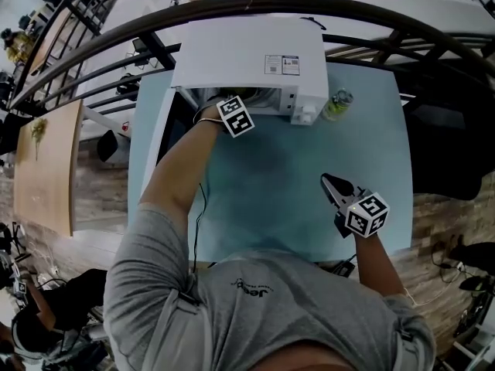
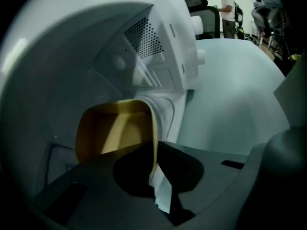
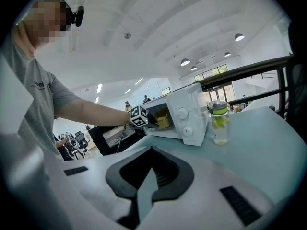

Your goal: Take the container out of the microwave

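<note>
1. Yellow plastic container sits inside the white microwave; my left hand-held gripper is pinched onto its rim.
2. Pulling it out onto the surface remains.
3. My right hand-held gripper hovers closed, empty.

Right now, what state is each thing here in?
microwave: door open.
container: inside the microwave, rim pinched.
left gripper: shut on the container rim.
right gripper: shut, empty.
bottle: upright, capped, beside the microwave.
</note>
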